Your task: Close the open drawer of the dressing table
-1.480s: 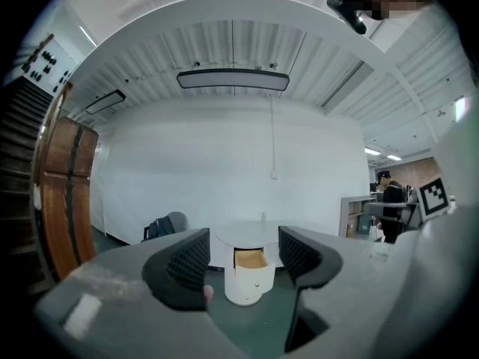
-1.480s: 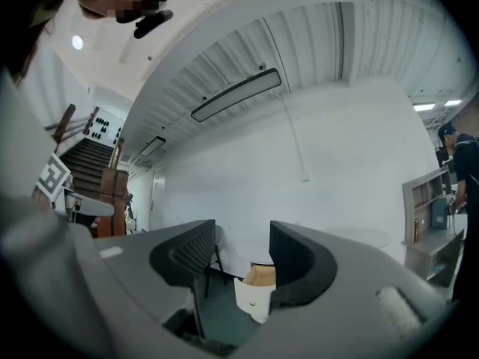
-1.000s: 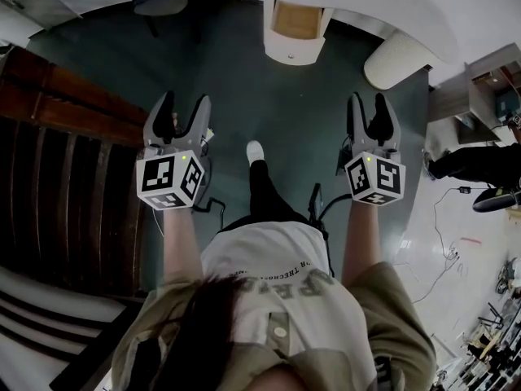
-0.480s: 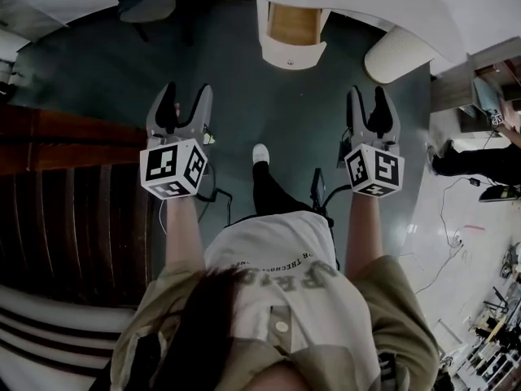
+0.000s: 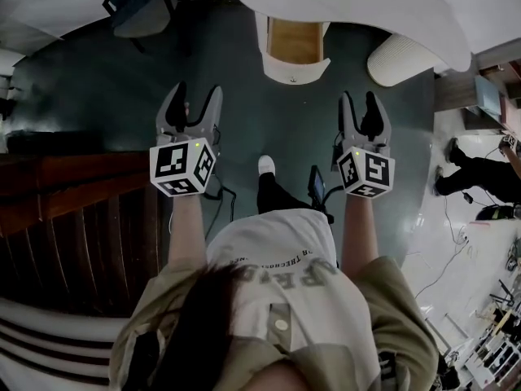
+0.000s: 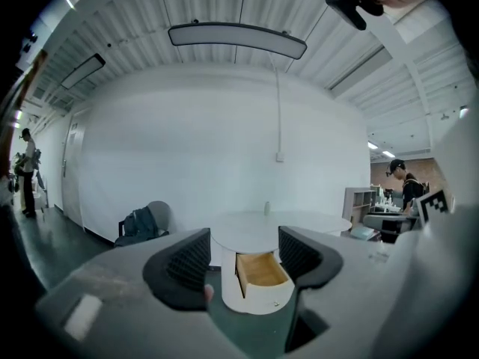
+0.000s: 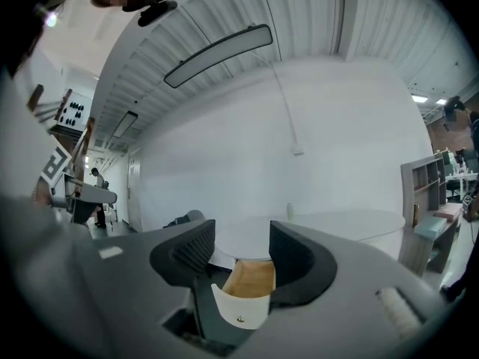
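Here's the table (image 5: 366, 6), the biggest thing ahead, a broad white round top that spreads across the upper edge of the head view above a dark green floor (image 5: 106, 80). Out from under its rim juts the drawer (image 5: 295, 41), pulled well open and sitting almost dead centre in front of the person. Its inside is pale bare wood and looks empty from here. Its front (image 5: 297, 70) is a white panel curved to match the round body. In the right gripper view a tiny knob (image 7: 239, 319) shows low on that panel. Just to the right of the drawer a ribbed white stool (image 5: 400, 55) stands beside the table. Now the arms: both bare forearms (image 5: 187, 226) reach straight forward, side by side, one on either side of the person's leading leg and white shoe (image 5: 266, 165). The marker cubes (image 5: 182, 168) face up towards the head camera. The left gripper (image 5: 199, 92) aims at the table with its jaws spread wide. Its ribbed black pads (image 6: 191, 256) frame the drawer in the gap, yet the drawer sits well beyond them and nothing lies between. The right gripper (image 5: 359, 98) is held at about the same reach, jaws likewise set wide and empty, the drawer's front showing through the opening. Neither gripper touches the drawer or the table; dark floor lies between them.
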Available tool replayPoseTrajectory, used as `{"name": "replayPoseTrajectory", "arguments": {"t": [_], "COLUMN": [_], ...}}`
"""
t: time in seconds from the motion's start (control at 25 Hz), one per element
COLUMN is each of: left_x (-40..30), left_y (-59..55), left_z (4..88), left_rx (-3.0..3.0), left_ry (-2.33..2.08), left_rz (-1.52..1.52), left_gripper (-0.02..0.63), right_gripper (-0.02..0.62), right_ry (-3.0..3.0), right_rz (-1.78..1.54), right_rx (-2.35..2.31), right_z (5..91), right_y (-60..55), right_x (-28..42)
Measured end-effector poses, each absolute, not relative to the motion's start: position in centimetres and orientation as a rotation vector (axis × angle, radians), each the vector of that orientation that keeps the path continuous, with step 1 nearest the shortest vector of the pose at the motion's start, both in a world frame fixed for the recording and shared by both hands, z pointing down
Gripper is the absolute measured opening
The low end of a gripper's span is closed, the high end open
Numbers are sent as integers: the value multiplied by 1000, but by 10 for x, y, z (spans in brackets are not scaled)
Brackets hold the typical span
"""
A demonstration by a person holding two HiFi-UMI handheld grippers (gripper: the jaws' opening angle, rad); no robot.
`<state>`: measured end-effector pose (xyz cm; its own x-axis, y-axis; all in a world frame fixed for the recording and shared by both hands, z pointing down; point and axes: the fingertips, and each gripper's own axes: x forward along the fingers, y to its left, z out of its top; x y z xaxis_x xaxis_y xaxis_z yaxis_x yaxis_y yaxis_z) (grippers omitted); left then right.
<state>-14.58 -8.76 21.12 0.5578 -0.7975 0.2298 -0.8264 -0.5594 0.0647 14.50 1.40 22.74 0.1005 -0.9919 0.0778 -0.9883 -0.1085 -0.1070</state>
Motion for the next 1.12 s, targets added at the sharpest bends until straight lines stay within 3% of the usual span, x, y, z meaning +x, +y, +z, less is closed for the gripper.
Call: {"name": "replayPoseTrajectory", "arguments": {"t": [0.56, 1.12], "left_x": [-123, -80], "left_y": [-164, -198], "left_z": [225, 294], "left_rx": [2623, 2673], "left_ry": [-1391, -1219], "left_rz": [266, 423], "left_gripper": [290, 290], "right_gripper": [219, 219], "right_ry": [2140, 2111], "right_rz": [-217, -418], "right_rx": [-2296, -2366], "right_z": [253, 364], "right_y": [-67, -93], "right_x": [155, 159]}}
